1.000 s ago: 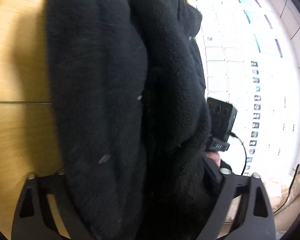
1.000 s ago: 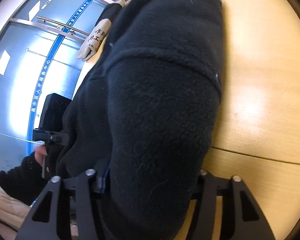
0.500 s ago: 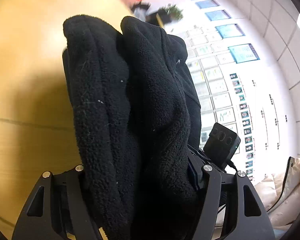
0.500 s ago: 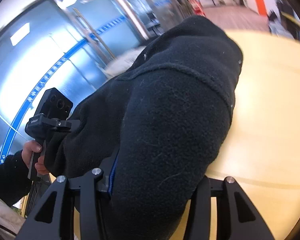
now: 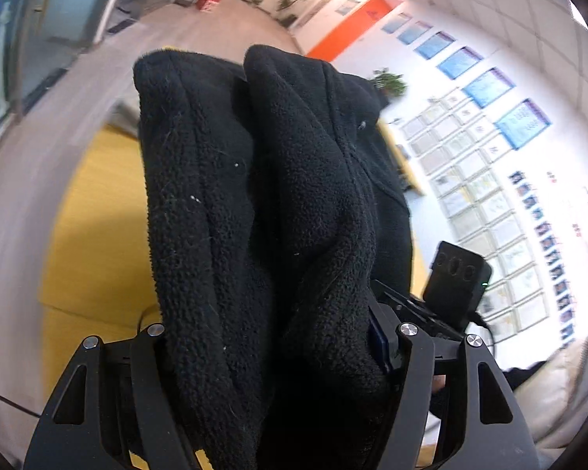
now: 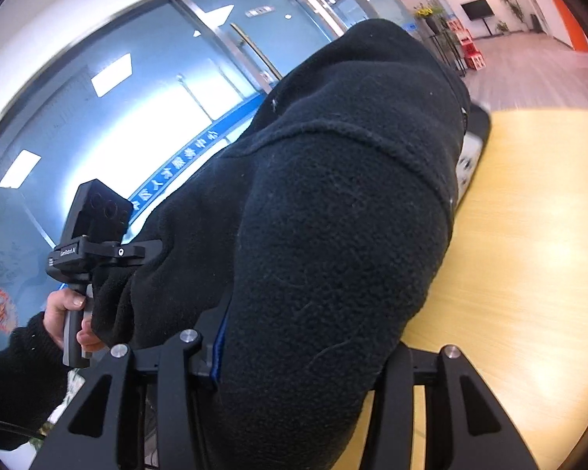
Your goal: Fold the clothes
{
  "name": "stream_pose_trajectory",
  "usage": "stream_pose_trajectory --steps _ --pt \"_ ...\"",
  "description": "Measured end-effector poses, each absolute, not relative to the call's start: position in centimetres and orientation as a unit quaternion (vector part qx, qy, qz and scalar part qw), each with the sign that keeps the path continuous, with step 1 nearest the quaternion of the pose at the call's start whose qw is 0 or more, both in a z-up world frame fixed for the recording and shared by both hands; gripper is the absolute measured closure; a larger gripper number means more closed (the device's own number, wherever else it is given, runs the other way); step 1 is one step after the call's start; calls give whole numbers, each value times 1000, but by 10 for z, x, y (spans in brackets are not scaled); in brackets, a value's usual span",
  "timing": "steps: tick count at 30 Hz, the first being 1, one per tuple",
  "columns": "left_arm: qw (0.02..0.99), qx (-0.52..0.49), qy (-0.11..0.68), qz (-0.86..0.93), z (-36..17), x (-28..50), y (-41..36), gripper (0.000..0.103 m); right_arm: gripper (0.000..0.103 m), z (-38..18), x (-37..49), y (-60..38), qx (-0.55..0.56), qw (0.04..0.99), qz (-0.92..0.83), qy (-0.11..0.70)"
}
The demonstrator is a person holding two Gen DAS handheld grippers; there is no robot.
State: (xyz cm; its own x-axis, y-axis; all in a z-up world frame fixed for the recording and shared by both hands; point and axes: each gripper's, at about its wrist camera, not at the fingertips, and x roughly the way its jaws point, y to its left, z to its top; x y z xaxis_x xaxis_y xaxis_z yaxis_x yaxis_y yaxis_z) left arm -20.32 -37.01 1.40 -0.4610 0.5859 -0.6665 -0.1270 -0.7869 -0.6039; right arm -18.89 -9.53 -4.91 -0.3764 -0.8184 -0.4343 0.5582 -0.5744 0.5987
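Note:
A thick black fleece garment (image 5: 294, 196), bunched in folds, fills the middle of the left wrist view. My left gripper (image 5: 280, 329) is shut on it, fleece packed between both fingers. In the right wrist view the same fleece garment (image 6: 352, 215) bulges up between the fingers of my right gripper (image 6: 305, 348), which is also shut on it. The bundle hangs above the yellow wooden table (image 6: 529, 254). Each gripper shows in the other's view: the right one's camera block (image 5: 456, 278), and the left one (image 6: 94, 243) held by a hand (image 6: 64, 305) in a dark sleeve.
The table (image 5: 98, 235) lies below and to the left in the left wrist view. A dark flat object (image 6: 474, 149) sits at the table's far edge behind the fleece. A beige jacket (image 5: 560, 391) lies at lower right. Glass doors and a poster wall stand beyond.
Both grippers have risen and tilted up with the fleece still gripped. The views have swung from the tabletop to the room, and the bundle now hangs above the table.

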Motion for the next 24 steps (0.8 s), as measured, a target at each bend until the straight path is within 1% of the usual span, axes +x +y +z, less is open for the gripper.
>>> stream_pose_trajectory --steps 1,2,4,5,6,10,16,18,22,24 --pt "208 -476 -238 821 -8 -218 -382 36 55 -66 -200 -112 372 418 -808 -183" --pt "195 -486 -234 819 -39 -235 -390 36 54 -95 -215 -128 400 399 -803 -189" --pt "159 -546 -210 795 -100 -266 -406 40 54 -153 -241 -157 470 354 -787 -185" --pt "148 -556 -214 789 -119 -274 -413 35 52 -178 -251 -168 500 332 -780 -178" --pt "164 -537 -242 791 -127 -279 -421 35 50 -185 -252 -169 493 327 -785 -182" --pt "195 -522 -243 794 -136 -291 -508 32 50 -193 -258 -168 495 330 -781 -190" --pt "206 -519 -252 791 -149 -278 -481 31 50 -194 -261 -168 510 336 -767 -195" --pt "211 -518 -255 789 -157 -272 -480 28 50 -195 -259 -168 518 337 -761 -197" --pt "225 -518 -274 779 -176 -245 -490 19 50 -197 -249 -168 532 345 -748 -194" --pt "226 -512 -283 779 -176 -239 -492 19 50 -199 -247 -166 535 347 -744 -197"
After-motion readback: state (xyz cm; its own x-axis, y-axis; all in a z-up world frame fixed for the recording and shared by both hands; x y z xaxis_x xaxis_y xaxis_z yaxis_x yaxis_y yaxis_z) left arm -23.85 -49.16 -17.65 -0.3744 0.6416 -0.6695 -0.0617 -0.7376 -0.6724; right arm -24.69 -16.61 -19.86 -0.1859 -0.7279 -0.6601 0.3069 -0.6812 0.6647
